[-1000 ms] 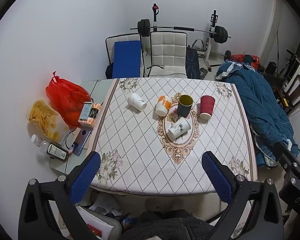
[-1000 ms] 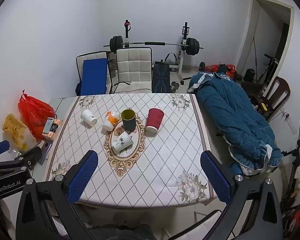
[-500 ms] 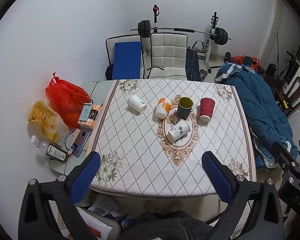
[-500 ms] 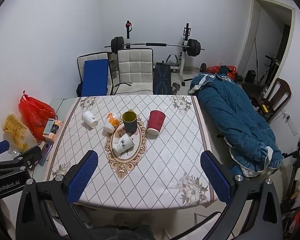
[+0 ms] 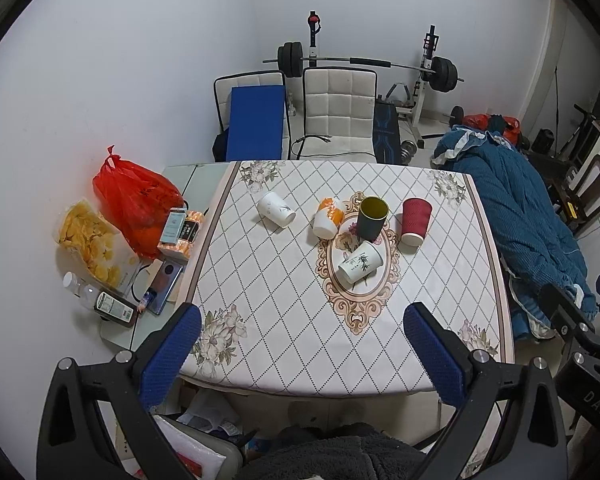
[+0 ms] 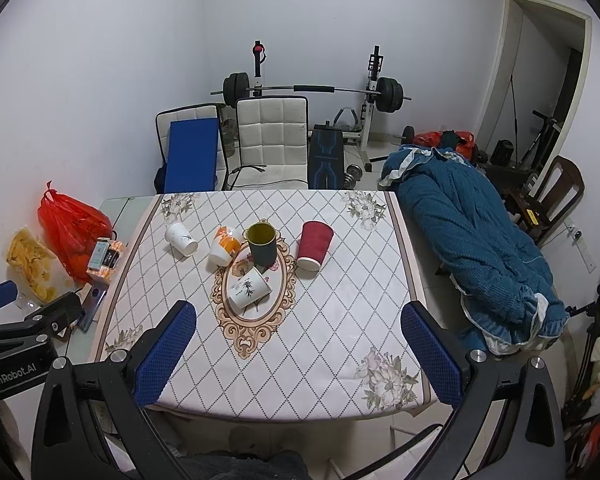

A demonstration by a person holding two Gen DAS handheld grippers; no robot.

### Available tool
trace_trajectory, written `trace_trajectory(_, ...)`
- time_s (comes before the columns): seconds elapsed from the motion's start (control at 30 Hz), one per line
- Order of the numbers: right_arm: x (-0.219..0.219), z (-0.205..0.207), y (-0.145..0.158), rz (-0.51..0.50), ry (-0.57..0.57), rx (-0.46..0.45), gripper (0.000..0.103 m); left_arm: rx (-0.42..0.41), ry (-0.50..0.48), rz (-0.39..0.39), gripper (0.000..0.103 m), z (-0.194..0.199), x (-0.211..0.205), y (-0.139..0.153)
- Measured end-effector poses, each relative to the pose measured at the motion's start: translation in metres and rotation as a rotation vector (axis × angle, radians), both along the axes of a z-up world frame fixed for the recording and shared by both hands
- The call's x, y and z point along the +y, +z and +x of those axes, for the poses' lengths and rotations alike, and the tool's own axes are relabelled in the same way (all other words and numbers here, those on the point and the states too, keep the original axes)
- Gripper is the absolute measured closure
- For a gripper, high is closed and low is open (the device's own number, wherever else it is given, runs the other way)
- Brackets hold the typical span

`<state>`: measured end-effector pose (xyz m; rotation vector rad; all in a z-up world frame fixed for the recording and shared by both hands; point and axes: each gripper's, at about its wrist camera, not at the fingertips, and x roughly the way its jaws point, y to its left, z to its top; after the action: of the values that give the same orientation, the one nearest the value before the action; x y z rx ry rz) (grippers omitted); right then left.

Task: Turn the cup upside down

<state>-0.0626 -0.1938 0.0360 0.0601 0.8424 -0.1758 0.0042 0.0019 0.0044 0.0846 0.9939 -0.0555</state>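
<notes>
A dark cup (image 5: 372, 219) with a yellow-green inside stands upright, mouth up, near the worktop (image 5: 284, 320) centre toward its far edge, between an orange-patterned cup (image 5: 328, 218) and a red cup (image 5: 415, 226). Left claw (image 5: 305, 354) and right claw (image 6: 298, 354) both gape empty over the near edge.

Five cups (image 5: 374, 218) cluster mid-table (image 5: 268, 332); bags (image 5: 134, 200) apparently lie to its left.

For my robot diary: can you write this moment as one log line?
left gripper: open, empty | right gripper: open, empty | dark cup: upright, untouched | red cup: mouth down
</notes>
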Motion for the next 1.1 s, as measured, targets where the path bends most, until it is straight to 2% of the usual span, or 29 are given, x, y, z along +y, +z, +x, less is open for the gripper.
trace_trajectory(1.1, 0.0029, 0.0034, 0.0017, 0.004, 0.002, -0.003, 0.0, 0.0, 0.001, -0.005, 0.0, 0.0066, -0.0021, 0.0069)
